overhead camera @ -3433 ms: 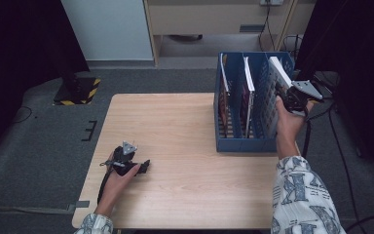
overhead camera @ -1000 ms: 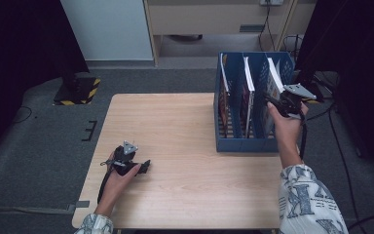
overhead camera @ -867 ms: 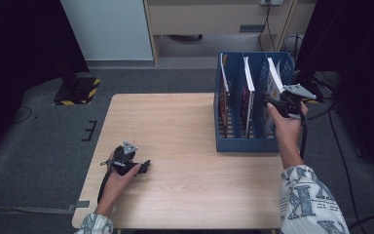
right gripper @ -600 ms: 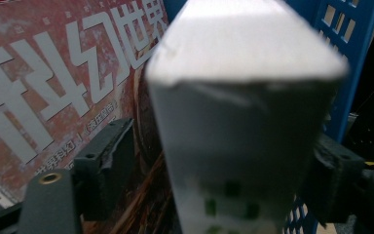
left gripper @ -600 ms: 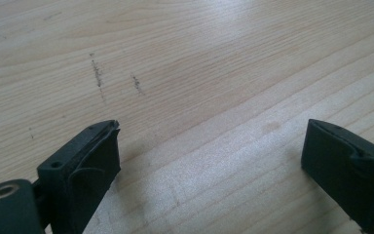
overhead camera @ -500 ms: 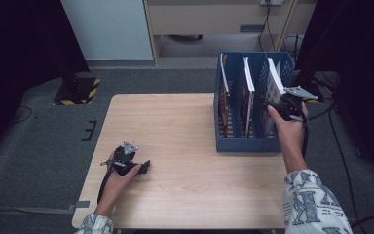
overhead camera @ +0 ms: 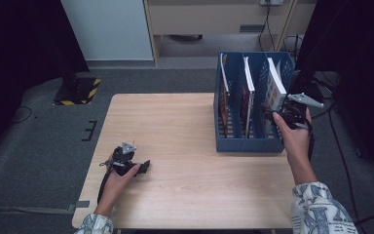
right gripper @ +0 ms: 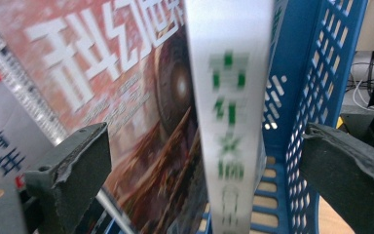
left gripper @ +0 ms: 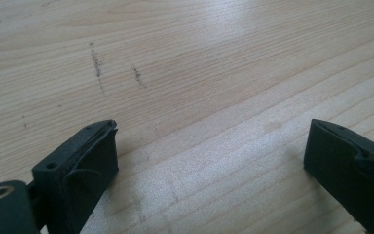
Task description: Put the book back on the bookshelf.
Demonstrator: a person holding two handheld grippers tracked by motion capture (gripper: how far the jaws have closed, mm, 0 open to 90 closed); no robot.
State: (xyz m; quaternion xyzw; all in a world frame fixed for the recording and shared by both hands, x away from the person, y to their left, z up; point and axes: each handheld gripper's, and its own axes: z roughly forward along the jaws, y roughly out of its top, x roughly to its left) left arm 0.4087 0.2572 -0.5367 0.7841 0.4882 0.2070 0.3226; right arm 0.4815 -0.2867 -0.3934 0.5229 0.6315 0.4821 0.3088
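A blue three-slot file rack (overhead camera: 246, 145) stands on the right part of the wooden table (overhead camera: 180, 122). A thick white book (overhead camera: 274, 85) leans upright in its right slot. In the right gripper view that book's white spine with green characters (right gripper: 229, 97) rises between the wide-apart jaws, touching neither, beside a red-covered magazine (right gripper: 126, 97) and the rack's lattice wall (right gripper: 316, 73). My right gripper (overhead camera: 280, 116) is open at the rack's front right corner. My left gripper (overhead camera: 145, 166) rests open on the table near the front left, with bare wood between its jaws (left gripper: 209, 146).
Thin books stand in the rack's left slot (overhead camera: 223, 92) and middle slot (overhead camera: 247, 80). Grey floor surrounds the table. A black-and-yellow striped base (overhead camera: 80, 90) sits on the floor at far left, and cables (overhead camera: 331, 112) trail to the right of the rack.
The right gripper brought the white book down from above the rack into the right slot, let it go and drew back toward the person. The left gripper stayed put.
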